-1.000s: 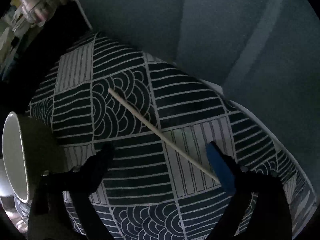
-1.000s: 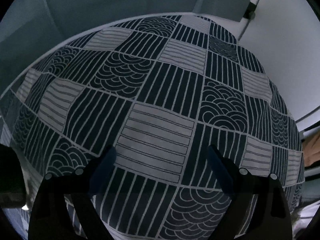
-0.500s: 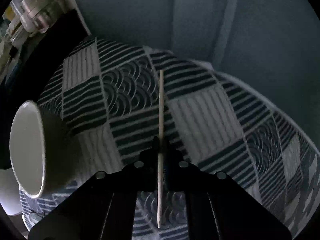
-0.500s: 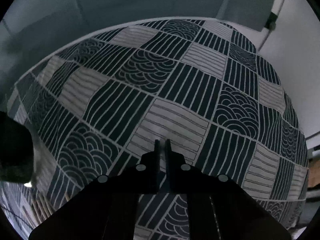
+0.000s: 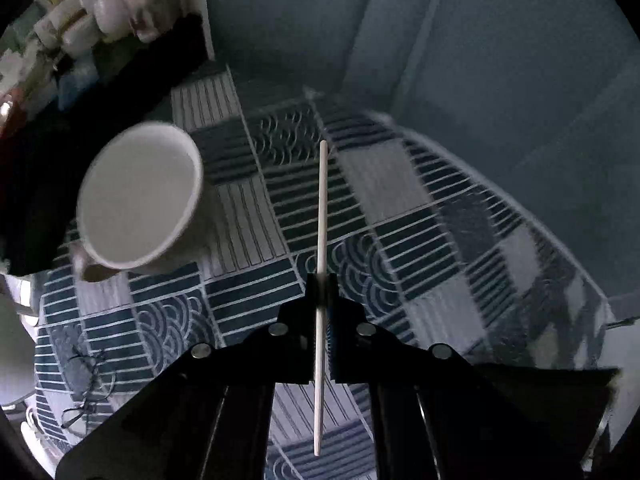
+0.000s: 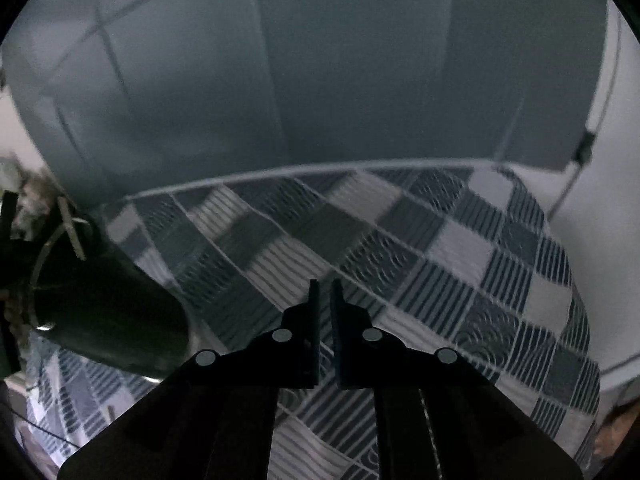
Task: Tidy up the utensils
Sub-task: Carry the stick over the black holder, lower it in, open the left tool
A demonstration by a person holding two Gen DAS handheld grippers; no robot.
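Note:
My left gripper is shut on a pale wooden chopstick and holds it above the patterned tablecloth, the stick pointing straight ahead. A white mug stands to the left of the chopstick, its mouth tilted toward the camera. My right gripper is shut with nothing between its fingers, above the same tablecloth. A dark cylindrical container with a stick poking from it sits at the left of the right wrist view.
A grey wall or cabinet runs behind the table. A shelf with white jars and clutter is at the far left. Eyeglasses lie on the cloth at the lower left. A white wall borders the table's right side.
My left gripper closed on the chopstick, lifted it and swung toward the mug, which now shows its open mouth. My right gripper closed empty and tilted up toward the wall.

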